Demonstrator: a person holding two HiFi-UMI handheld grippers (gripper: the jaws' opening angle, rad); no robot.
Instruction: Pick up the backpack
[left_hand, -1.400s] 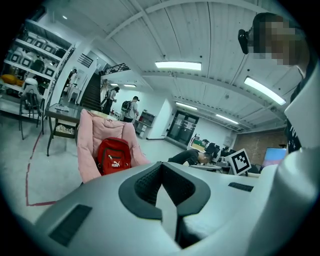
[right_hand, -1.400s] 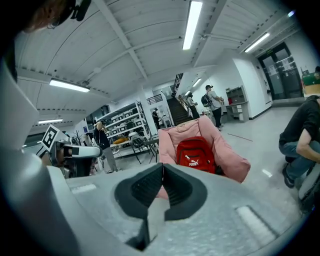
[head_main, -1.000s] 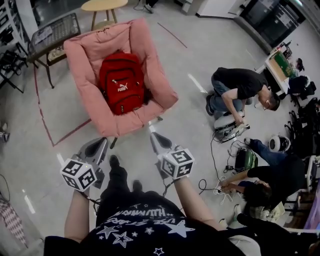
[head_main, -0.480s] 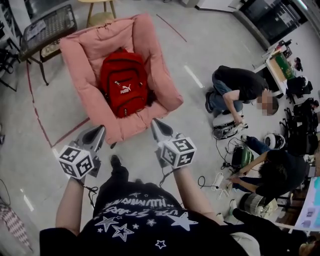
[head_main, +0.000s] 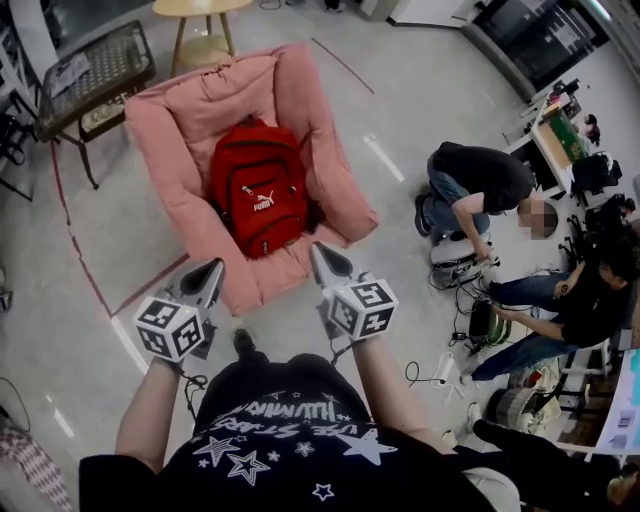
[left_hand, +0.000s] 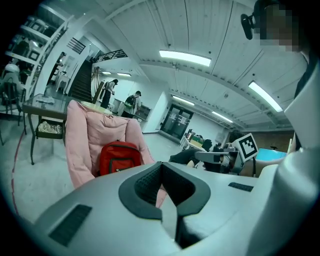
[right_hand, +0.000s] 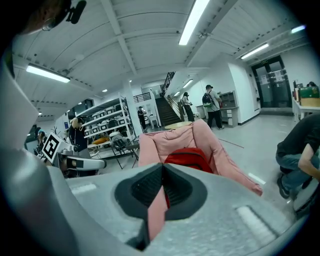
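Note:
A red backpack (head_main: 260, 198) lies in the seat of a pink padded chair (head_main: 185, 195), its front pocket with a white logo facing up. My left gripper (head_main: 213, 268) is shut and empty, held at the chair's front edge to the left. On the other side, the right gripper (head_main: 320, 252) is shut and empty too, over the front edge of the seat just short of the backpack's lower end. The left gripper view shows the backpack (left_hand: 119, 157) upright against the chair back. In the right gripper view the backpack (right_hand: 189, 159) peeks over the closed jaws.
A round wooden stool (head_main: 203, 20) and a dark wire table (head_main: 92, 72) stand behind the chair. Two people crouch or sit on the floor at the right (head_main: 478, 185) among cables and equipment (head_main: 455, 260). Red tape lines (head_main: 75, 240) mark the floor left of the chair.
Both grippers and the person have moved forward toward the chair; the tips now reach its front edge. The jaws stayed shut.

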